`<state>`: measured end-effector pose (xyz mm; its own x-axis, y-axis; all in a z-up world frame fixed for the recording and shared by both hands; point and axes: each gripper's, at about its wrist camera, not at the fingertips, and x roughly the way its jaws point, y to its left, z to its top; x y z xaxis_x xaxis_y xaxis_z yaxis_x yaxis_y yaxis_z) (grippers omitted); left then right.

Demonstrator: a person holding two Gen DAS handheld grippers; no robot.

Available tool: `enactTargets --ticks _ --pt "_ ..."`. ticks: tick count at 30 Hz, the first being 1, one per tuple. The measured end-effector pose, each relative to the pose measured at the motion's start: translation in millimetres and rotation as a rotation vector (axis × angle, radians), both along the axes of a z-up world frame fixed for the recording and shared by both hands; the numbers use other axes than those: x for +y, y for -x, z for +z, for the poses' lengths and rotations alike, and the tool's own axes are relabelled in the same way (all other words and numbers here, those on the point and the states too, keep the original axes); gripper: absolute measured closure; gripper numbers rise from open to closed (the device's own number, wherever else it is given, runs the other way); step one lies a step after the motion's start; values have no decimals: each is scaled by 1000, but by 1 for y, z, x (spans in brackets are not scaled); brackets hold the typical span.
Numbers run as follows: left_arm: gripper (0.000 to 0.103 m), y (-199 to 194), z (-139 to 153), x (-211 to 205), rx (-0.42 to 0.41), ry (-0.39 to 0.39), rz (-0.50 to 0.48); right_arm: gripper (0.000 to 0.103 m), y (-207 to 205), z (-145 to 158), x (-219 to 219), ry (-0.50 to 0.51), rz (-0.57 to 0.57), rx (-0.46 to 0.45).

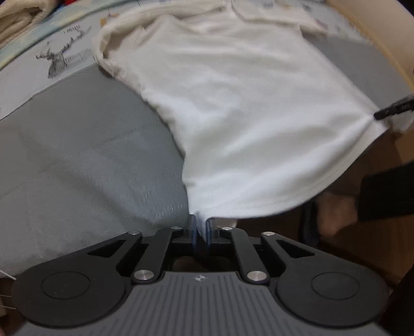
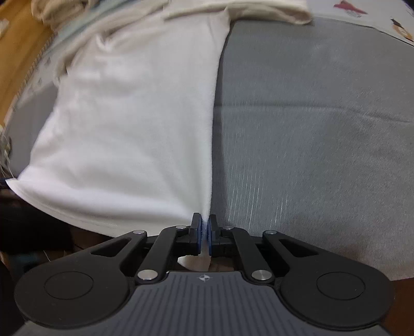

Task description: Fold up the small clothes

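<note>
While my left hand-held gripper (image 1: 201,227) pinches one bottom corner of the white shirt (image 1: 233,103), my right hand-held gripper (image 2: 204,230) is pressed together on the other corner, the hem stretched between them. Beyond my fingers the shirt lies spread over the grey bed cover (image 2: 310,116), collar end farthest away. Further off sit a deer-print sheet (image 1: 57,59) and a cream folded cloth (image 1: 18,23).
</note>
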<state>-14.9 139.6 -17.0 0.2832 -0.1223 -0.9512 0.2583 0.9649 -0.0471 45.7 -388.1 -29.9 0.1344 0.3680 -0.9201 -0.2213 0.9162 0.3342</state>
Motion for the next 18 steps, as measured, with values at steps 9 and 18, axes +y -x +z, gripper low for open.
enactTargets --ticks 9,18 --pt "69 -7 31 8 -97 283 71 85 -11 9 -14 -71 -132 -60" --pt "71 -21 -54 -29 137 -101 32 86 -14 -6 11 82 -35 -40"
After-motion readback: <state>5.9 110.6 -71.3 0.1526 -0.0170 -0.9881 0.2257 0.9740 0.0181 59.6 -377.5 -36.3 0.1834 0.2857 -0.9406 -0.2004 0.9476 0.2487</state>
